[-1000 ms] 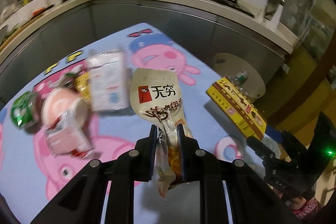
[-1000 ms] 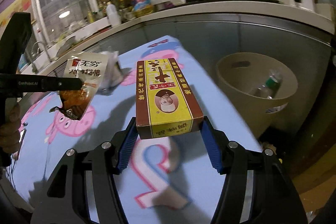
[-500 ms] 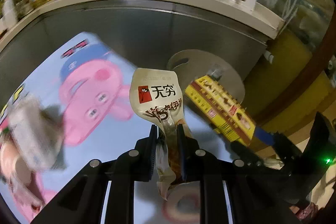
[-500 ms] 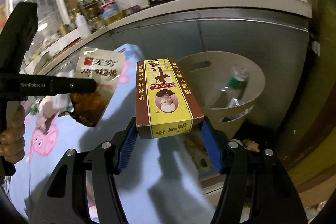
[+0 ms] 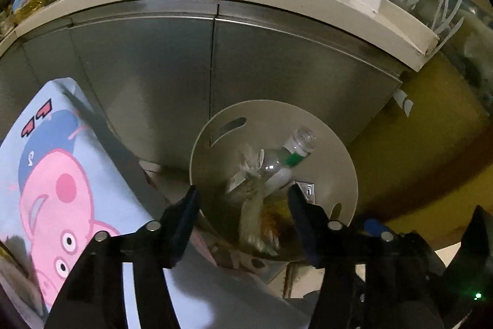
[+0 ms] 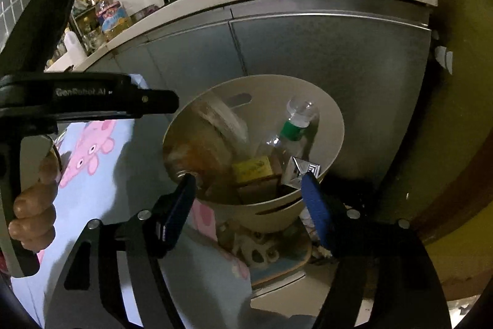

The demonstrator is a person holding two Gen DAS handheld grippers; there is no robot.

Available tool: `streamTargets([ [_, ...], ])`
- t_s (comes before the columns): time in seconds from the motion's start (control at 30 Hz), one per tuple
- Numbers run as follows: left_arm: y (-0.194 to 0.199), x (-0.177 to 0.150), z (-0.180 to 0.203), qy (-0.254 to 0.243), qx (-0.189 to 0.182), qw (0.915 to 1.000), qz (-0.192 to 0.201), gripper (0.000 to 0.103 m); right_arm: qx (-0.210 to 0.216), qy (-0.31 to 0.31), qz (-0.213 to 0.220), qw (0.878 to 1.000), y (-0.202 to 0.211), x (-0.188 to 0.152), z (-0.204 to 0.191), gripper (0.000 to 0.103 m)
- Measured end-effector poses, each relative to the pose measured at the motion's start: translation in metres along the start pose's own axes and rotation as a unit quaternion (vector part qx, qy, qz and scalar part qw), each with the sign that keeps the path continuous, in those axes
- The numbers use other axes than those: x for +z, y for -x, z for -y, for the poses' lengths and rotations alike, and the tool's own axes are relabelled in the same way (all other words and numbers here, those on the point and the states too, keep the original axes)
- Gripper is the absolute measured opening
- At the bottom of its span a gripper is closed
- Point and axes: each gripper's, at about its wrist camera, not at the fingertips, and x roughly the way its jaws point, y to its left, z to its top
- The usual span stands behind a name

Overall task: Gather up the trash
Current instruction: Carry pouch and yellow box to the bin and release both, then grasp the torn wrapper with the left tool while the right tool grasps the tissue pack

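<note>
Left gripper (image 5: 243, 199): its jaws had just been opening and stood spread, pads pressing on nothing; it pointed down over the near rim of the bin.
Pouch (image 5: 257, 224): blurred, loose in the gap between the left jaws, touching neither pad; long axis ran 12 to 6 o'clock in the left view. By my reading it was dropping into the bin.
Bin (image 5: 339, 150): beige, round, straight ahead of both grippers at 12 o'clock, standing by the cabinet, off the edge of the mat (image 5: 61, 205).
Bottle (image 5: 289, 156): clear, green label, leaning inside the bin with its cap toward 1 o'clock.
Right gripper (image 6: 249, 187): its jaws had also just been opening and stood wide, nothing between the pads; they straddled the bin's near rim.
Box (image 6: 252, 168): yellow, lay in the bin just past the right jaws at 12 o'clock, beside the bottle.
Nearer hand: both were about equally close to the bin; in the right view the left gripper came in from 9 o'clock.
Next move, as I judge: both loads looked released, so both hands would swing back toward 8 o'clock, over the mat, for more trash.
</note>
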Motion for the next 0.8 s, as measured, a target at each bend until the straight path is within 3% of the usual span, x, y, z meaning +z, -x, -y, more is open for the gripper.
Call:
streamTargets([
  [0.17, 0.046, -0.026, -0.022, 0.02, -0.008, 0.999, 0.038, 0.052, 0.007, -0.019, 0.034, 0.999, 0.021, -0.011, 0.0, 0.068],
  [0.4, 0.124, -0.109, -0.077, 0.052, -0.018, 0.9963, 0.065, 0.047, 0.031, -0.022, 0.053, 0.998, 0.042, -0.026, -0.016, 0.057],
  [0.63, 0.171, -0.204, -0.146, 0.123, 0.06, 0.9895, 0.046, 0.047, 0.08, 0.009, 0.043, 0.996, 0.047, -0.03, -0.063, 0.057],
  [0.8, 0.199, -0.257, -0.2, 0.207, 0.107, 0.9714, 0.047, 0.047, 0.128, 0.039, 0.012, 0.991, 0.04, -0.04, -0.112, 0.057],
])
